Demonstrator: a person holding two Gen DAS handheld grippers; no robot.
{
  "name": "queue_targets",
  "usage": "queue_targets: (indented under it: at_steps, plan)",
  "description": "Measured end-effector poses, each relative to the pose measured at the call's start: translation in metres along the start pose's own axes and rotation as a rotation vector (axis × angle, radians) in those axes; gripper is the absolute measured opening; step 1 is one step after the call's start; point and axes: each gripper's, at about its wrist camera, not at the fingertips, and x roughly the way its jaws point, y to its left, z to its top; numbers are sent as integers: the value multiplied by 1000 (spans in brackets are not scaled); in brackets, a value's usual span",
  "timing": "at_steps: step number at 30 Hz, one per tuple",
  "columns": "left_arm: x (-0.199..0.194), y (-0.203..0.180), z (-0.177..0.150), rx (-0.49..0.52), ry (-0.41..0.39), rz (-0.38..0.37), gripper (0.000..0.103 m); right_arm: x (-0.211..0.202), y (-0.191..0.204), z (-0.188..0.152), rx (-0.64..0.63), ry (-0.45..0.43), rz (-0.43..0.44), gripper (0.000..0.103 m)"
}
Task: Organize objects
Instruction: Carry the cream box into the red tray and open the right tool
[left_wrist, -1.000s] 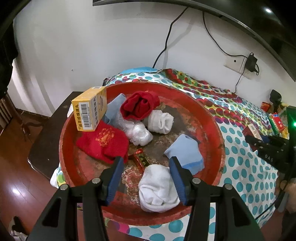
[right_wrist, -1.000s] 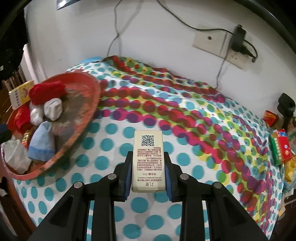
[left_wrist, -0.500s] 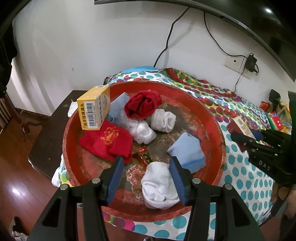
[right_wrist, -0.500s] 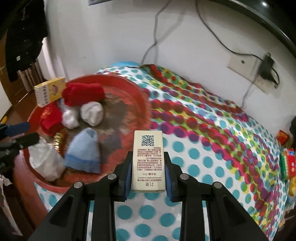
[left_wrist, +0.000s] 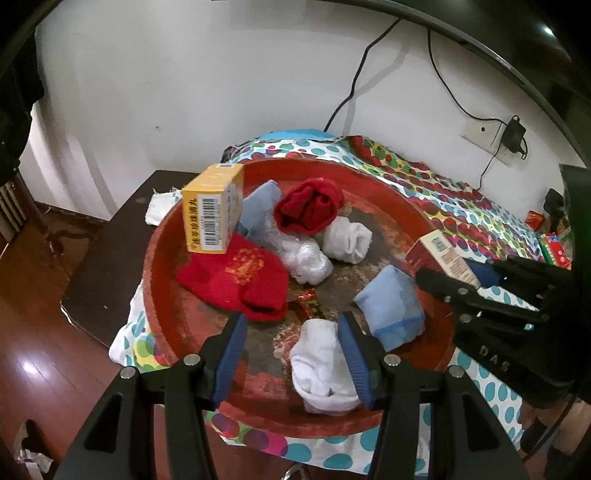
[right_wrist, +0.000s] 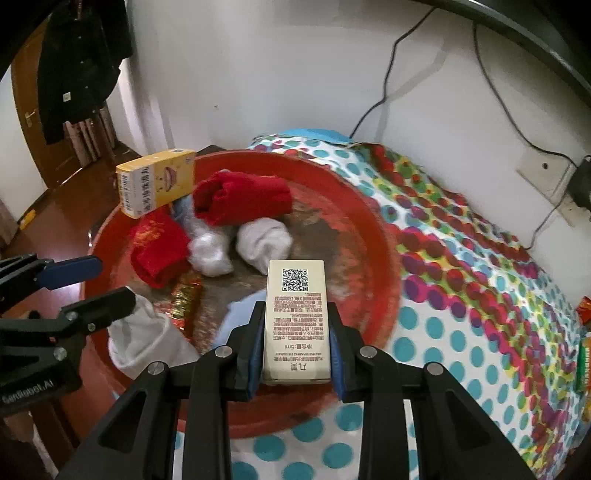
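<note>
My right claw (right_wrist: 295, 350) is pinching a small cream box (right_wrist: 296, 317) by its long sides, QR code facing up, and I have it hanging over the near right part of the red tray (right_wrist: 380, 258); in the left wrist view that same box (left_wrist: 441, 254) shows at the tray's right rim. My left claw (left_wrist: 291, 354) is spread over the tray's near edge, gripping nothing, with a white sock (left_wrist: 321, 365) lying below it, against the right finger. Just beyond the cream box sit a light blue sock (left_wrist: 389, 306) and a small red-and-gold packet (left_wrist: 308, 306). Farther in lie a flat red sock with gold print (left_wrist: 236, 280), a crumpled clear plastic wad (left_wrist: 304, 258), a balled white sock (left_wrist: 347, 238) and a rolled red sock (left_wrist: 310, 206). A yellow box (left_wrist: 212, 214) stands at the tray's far left rim, partly on the flat red sock. The tray rests on a polka-dot cloth (right_wrist: 461, 295) that covers the desk.
</note>
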Motion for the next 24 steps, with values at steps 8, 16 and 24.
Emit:
queue_targets:
  at_steps: [8,16,24]
  plan:
    - [-4,12,2,-30,-11,19,53,13,20,6,-9,20,26,28]
    - [-5,20,2,-46,-17,38,53,24,33,15,-12,27,38,28]
    - [-2,32,1,-87,2,36,53,34,34,21,36,43,76,28]
